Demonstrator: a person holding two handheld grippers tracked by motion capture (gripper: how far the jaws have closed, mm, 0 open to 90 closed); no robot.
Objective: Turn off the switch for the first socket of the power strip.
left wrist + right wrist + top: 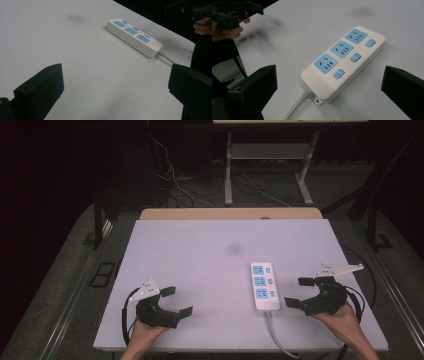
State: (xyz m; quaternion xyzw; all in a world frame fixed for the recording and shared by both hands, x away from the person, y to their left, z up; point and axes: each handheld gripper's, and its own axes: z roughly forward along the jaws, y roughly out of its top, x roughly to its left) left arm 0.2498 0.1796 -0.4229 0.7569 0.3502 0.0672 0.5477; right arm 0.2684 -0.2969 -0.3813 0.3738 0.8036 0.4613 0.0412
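Note:
A white power strip (264,286) with three blue sockets and three blue switches lies on the white table (200,260), right of centre, its grey cable (276,335) running off the near edge. My right gripper (299,292) is open just to its right, with the strip (344,61) lying ahead between its jaws, untouched. My left gripper (176,301) rests open near the front left of the table. It holds nothing, and the strip (133,37) lies well beyond it.
A faint dark smudge (234,248) marks the table's middle. Behind the table a wooden edge (230,213), desk legs (228,170) and loose cables (175,185) stand on the grey floor. Metal rails (75,295) run along both sides.

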